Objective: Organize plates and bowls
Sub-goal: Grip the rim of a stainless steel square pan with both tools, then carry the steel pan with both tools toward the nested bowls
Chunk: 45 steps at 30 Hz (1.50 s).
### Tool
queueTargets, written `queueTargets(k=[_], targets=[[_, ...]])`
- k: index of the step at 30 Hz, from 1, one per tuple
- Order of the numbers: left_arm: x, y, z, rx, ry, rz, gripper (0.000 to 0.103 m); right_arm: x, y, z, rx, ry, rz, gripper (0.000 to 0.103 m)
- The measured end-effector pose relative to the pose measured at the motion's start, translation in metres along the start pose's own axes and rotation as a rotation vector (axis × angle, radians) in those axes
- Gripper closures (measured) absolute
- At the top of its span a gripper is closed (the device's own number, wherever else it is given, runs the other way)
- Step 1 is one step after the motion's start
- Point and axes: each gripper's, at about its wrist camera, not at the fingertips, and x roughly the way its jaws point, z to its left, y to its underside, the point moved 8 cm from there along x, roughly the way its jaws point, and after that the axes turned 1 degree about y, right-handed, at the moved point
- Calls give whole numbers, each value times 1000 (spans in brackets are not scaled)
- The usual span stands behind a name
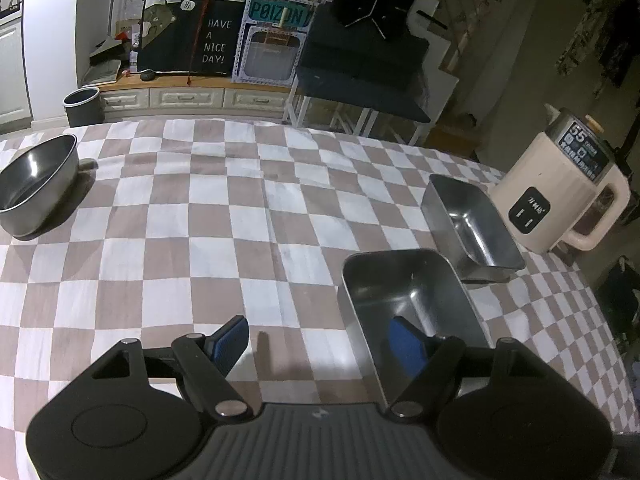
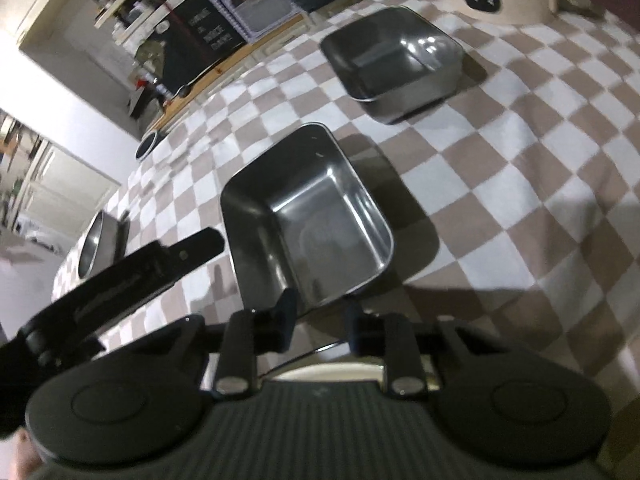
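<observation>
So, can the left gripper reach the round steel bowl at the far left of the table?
Probably yes. The left gripper is open, and only bare checkered cloth lies between it and the round bowl.

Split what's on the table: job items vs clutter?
Job: near tray, far tray, round bowl, white plate under the right gripper.
Clutter: kettle, checkered cloth, bin behind the table.

Ahead of the tool, past the checkered worktop (image 1: 224, 208), a low white drawer cabinet (image 1: 188, 98) carries a black "HAVE A NICE DAY!" sign (image 1: 212, 46); a dark bin (image 1: 82, 106) stands far left on the dim room's floor.
</observation>
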Motion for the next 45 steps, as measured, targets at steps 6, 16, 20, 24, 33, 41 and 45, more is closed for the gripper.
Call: queueTargets(k=[6, 16, 20, 24, 33, 41, 45], targets=[[3, 0, 1, -3, -9, 0, 25, -3, -6, -4, -56, 7, -17, 88], [3, 1, -6, 41, 3, 6, 36, -3, -22, -9, -114, 53, -90, 96], [4, 3, -8, 46, 19, 23, 48, -2, -32, -13, -129, 77, -130, 100], [7, 2, -6, 42, 14, 18, 53, -2, -40, -15, -158, 98, -163, 101], [13, -9, -3, 32, 25, -28, 54, 2, -20, -19, -21, 3, -47, 83], [22, -5, -3, 77, -3, -18, 54, 10, -15, -8, -108, 10, -36, 90], [25, 1, -1, 81, -15, 39, 66, 8, -25, -17, -116, 35, -72, 97]])
